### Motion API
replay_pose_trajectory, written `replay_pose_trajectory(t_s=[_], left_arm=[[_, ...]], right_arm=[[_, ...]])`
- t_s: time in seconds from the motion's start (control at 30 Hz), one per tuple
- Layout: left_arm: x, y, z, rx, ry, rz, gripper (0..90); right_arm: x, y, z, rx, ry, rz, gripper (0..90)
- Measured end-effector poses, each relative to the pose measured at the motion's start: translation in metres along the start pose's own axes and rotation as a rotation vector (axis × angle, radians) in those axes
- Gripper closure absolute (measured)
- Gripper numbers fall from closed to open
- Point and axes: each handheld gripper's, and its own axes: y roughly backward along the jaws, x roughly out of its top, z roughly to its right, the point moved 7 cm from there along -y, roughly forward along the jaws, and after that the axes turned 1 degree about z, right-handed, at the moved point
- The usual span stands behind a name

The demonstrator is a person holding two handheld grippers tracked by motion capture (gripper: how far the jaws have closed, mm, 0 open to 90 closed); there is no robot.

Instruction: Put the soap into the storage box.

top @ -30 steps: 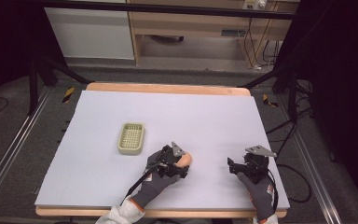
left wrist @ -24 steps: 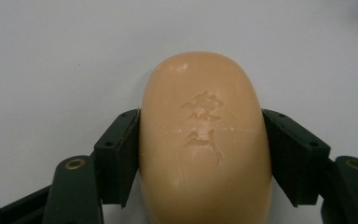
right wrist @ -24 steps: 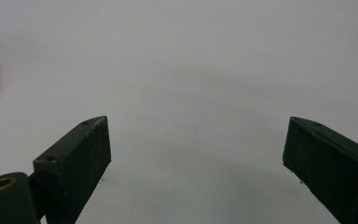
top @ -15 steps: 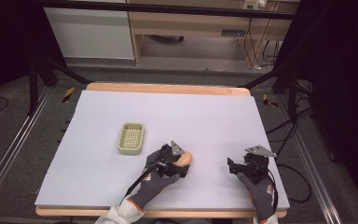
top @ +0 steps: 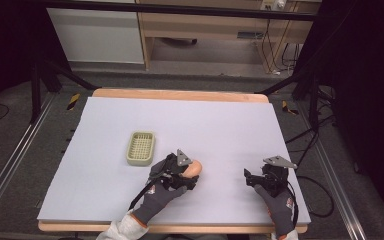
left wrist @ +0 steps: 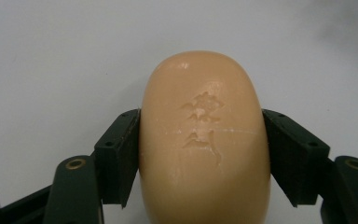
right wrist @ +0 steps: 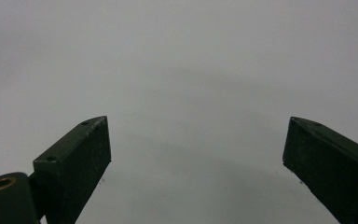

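A: We have the bar of soap point(left wrist: 204, 140) clamped between the jaws of the left gripper point(top: 187, 173); both pads press on its long sides. In the high view the soap point(top: 195, 169) sits near the front middle of the bench point(top: 220, 120), just right of the pale green soap dish point(top: 141, 148).

B: So we judge the grasp made and the carry not yet begun. Next we would lift the bar, swing it left and a little farther away, and lower it flat into the dish.

A: The right gripper point(top: 258, 178) is idle at the near right, jaws spread wide over bare bench point(right wrist: 191, 70), holding nothing.

B: What can't we make out? Whether the soap is touching the bench or just off it; the hand and gripper body cover its near end in the high view. The stamped mark on top is too faint to read.
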Motion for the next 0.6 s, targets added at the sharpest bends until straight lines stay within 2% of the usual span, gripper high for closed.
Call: replay_pose_trajectory(t_s=[0.37,0.6], left_arm=[[-0.005,0.016,-0.010,0.008,0.013,0.018,31.7],[-0.008,0.030,-0.019,0.016,0.044,0.046,31.7]], right_arm=[[0.000,0.000,-0.001,0.001,0.004,0.002,8.0],[0.000,0.000,-0.001,0.004,0.009,0.004,8.0]])
